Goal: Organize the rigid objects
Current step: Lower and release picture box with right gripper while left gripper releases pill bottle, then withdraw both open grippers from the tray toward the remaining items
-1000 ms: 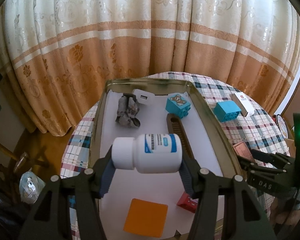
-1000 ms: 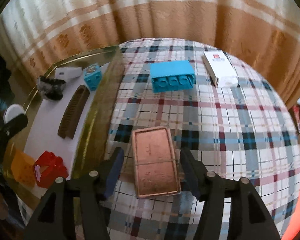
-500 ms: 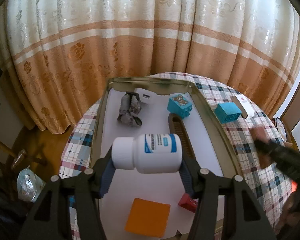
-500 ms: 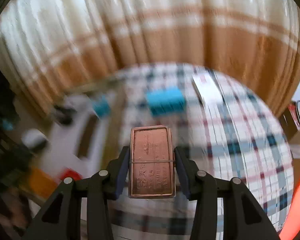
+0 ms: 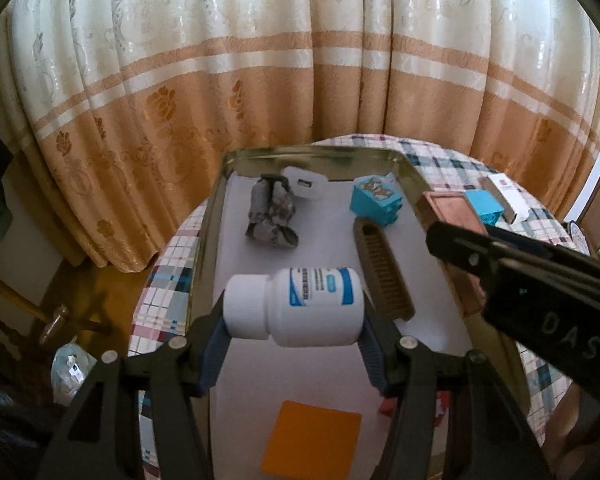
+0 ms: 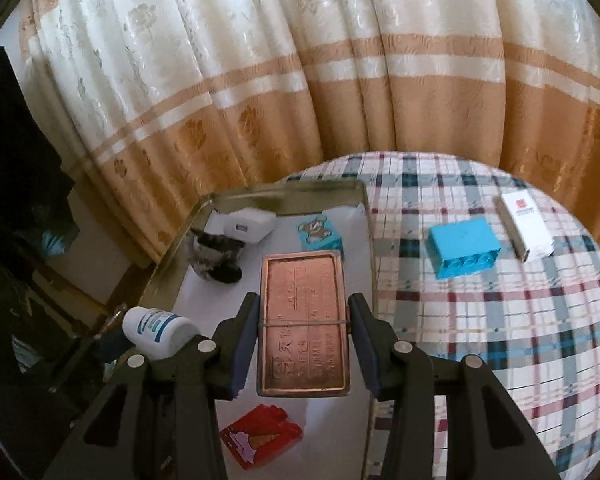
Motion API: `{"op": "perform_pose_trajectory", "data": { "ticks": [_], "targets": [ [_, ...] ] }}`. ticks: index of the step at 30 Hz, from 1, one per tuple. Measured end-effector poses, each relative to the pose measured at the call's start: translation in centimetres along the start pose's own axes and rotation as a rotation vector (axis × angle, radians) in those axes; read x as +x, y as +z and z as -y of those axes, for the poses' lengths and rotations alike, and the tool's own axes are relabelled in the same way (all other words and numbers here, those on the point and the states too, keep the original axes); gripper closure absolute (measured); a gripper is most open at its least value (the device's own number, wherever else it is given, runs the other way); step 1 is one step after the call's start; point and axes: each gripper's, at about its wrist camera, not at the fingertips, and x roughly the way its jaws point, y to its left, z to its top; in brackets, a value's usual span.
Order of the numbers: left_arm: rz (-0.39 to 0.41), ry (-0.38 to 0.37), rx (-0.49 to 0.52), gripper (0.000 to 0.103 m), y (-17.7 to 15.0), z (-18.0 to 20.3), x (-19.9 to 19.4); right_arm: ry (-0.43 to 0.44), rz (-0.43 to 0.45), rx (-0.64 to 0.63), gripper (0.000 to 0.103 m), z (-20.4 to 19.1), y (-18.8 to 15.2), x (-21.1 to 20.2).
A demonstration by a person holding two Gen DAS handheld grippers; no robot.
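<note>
Right tool clamped on copper tin; lower flat into tray toward 12 o'clock, clear of comb. Left tool gripping pill bottle.

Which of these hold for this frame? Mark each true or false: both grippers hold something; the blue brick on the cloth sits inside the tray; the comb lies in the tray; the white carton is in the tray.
1. Both grippers hold something. True: the left gripper clamps the white pill bottle, the right gripper the copper tin.
2. The blue brick is in the metal tray. False: it lies on the plaid tablecloth.
3. The brown comb lies in the tray. True.
4. The white carton is in the tray. False: on the cloth.
</note>
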Motion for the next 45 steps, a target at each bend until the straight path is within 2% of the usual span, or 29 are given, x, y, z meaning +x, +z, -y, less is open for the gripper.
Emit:
{"op": "perform_pose_trajectory", "data": {
  "ticks": [12, 27, 29, 30, 31, 32, 34, 37, 45],
  "targets": [
    [-0.038, 0.031, 0.011, 0.046, -0.7, 0.2, 1.4, -0.011, -0.058, -0.015, 0.055, -0.4, -1.1, 2.3],
    [-0.064, 0.043, 0.008, 0.045, -1.0, 0.5, 1.8, 0.003, -0.071, -0.019, 0.054, -0.4, -1.3, 2.6],
    [-0.063, 0.014, -0.017, 0.038, -0.9, 0.3, 1.6, 0.023, -0.061, 0.003, 0.052, -0.2, -1.3, 2.2],
    [-0.058, 0.001, -0.031, 0.029, -0.7, 0.1, 1.4, 0.034, -0.049, 0.016, 0.051, -0.1, -1.2, 1.9],
    [-0.045, -0.014, -0.043, 0.021, -0.6, 0.0, 1.0, 0.046, -0.031, 0.028, 0.045, 0.0, -1.1, 1.4],
    [-0.03, -0.03, -0.051, 0.017, -0.4, 0.0, 0.6, 0.051, 0.001, 0.04, 0.038, 0.3, -1.1, 0.7],
    [0.014, -0.037, -0.056, 0.001, -0.2, 0.1, -0.4, 0.04, 0.052, 0.053, 0.031, 0.7, -1.1, -0.6],
    [0.057, -0.018, -0.055, 0.001, 0.1, 0.4, -1.3, 0.02, 0.128, 0.093, 0.028, 1.9, -1.3, -2.8],
    [0.029, -0.016, -0.057, 0.001, -0.6, 1.3, -1.8, -0.09, 0.194, 0.174, 0.028, 5.5, -2.6, -5.6]
  ]
}}
